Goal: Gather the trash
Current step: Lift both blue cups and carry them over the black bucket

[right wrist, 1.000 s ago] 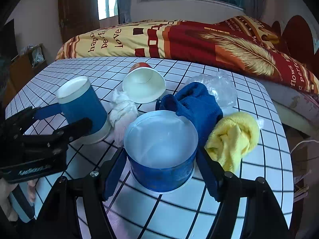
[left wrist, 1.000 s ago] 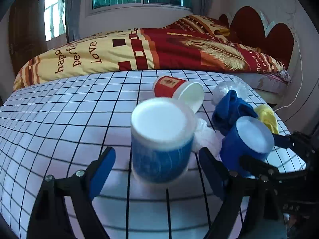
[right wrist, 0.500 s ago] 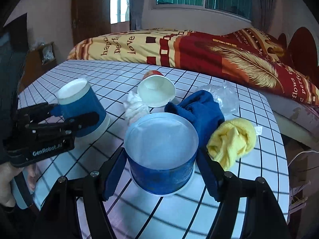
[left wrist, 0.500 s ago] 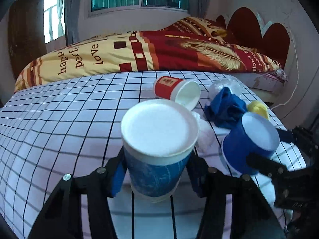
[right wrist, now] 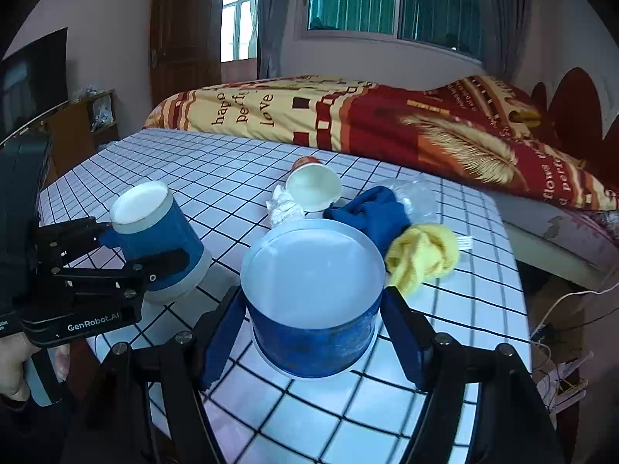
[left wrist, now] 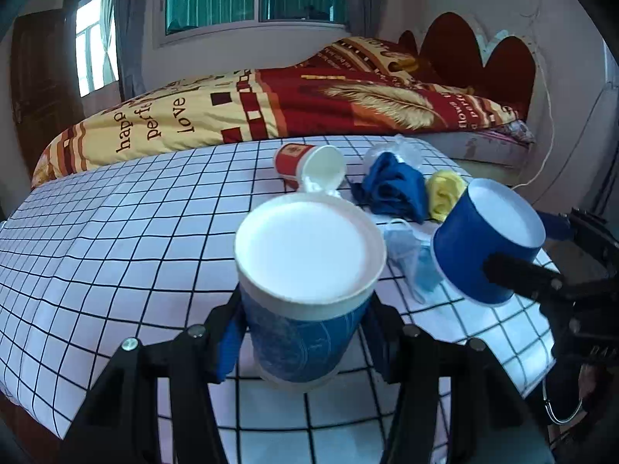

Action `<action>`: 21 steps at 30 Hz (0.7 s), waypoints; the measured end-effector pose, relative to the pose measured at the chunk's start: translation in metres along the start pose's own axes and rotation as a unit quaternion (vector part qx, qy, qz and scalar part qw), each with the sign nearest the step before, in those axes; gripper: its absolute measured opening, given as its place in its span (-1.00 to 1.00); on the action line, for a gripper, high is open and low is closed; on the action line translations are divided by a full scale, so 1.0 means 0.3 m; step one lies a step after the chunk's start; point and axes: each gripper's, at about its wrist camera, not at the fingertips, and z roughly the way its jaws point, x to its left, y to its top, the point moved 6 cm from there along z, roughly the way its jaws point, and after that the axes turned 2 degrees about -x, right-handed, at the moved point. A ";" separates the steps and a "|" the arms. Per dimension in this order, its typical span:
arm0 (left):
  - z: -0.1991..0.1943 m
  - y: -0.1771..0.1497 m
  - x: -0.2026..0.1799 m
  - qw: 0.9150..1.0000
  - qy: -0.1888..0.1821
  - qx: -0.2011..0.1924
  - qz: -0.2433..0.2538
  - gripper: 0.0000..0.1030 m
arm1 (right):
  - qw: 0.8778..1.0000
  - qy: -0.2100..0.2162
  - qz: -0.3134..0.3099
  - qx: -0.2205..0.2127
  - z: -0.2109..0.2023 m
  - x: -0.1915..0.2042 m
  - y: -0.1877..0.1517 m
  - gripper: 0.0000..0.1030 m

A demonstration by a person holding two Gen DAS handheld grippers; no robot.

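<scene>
My left gripper [left wrist: 305, 340] is shut on a blue paper cup with a white rim [left wrist: 301, 309], held just off the checked table [left wrist: 116, 232]. My right gripper [right wrist: 311, 340] is shut on a wider blue cup [right wrist: 313, 332], also raised and tilted. In the left wrist view the wider blue cup [left wrist: 487, 243] hangs at the right. In the right wrist view the left gripper [right wrist: 143, 247] and its cup [right wrist: 154, 239] are at the left. A red paper cup [left wrist: 305, 162] lies on its side further back, with a white tissue [right wrist: 284, 207] beside it.
A blue cloth [right wrist: 371, 216], a yellow cloth [right wrist: 421, 255] and a clear plastic bag [right wrist: 418, 197] lie near the table's right edge. A light blue face mask [left wrist: 410, 255] lies flat between the two cups. A bed with a red and yellow cover [left wrist: 271, 108] stands behind the table.
The left jaws closed onto the white-rimmed cup. Both cups rose off the table and came back toward the near edge, and the face mask came into view.
</scene>
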 end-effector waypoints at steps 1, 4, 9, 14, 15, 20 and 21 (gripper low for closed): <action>-0.010 -0.002 -0.011 1.000 -0.003 -0.001 0.000 0.08 | 1.000 -0.003 0.000 -0.002 -0.017 -0.008 -0.002 0.42; -0.033 0.000 -0.056 1.000 -0.012 -0.007 0.007 0.08 | 1.000 -0.017 -0.001 -0.009 -0.077 -0.042 -0.015 0.42; -0.062 -0.008 -0.152 0.999 -0.032 -0.011 0.017 0.08 | 0.999 -0.037 0.009 -0.015 -0.182 -0.110 -0.054 0.42; -0.082 -0.014 -0.289 0.997 -0.062 -0.011 0.044 0.08 | 0.998 -0.066 0.014 -0.015 -0.295 -0.186 -0.114 0.42; -0.084 -0.014 -0.323 0.996 -0.069 -0.011 0.050 0.08 | 0.997 -0.071 0.016 -0.014 -0.316 -0.201 -0.127 0.42; -0.099 -0.015 -0.472 0.992 -0.100 -0.011 0.073 0.08 | 0.994 -0.107 0.033 -0.010 -0.428 -0.311 -0.207 0.42; -0.103 -0.015 -0.500 0.991 -0.106 -0.011 0.077 0.08 | 0.993 -0.115 0.039 -0.009 -0.452 -0.338 -0.226 0.42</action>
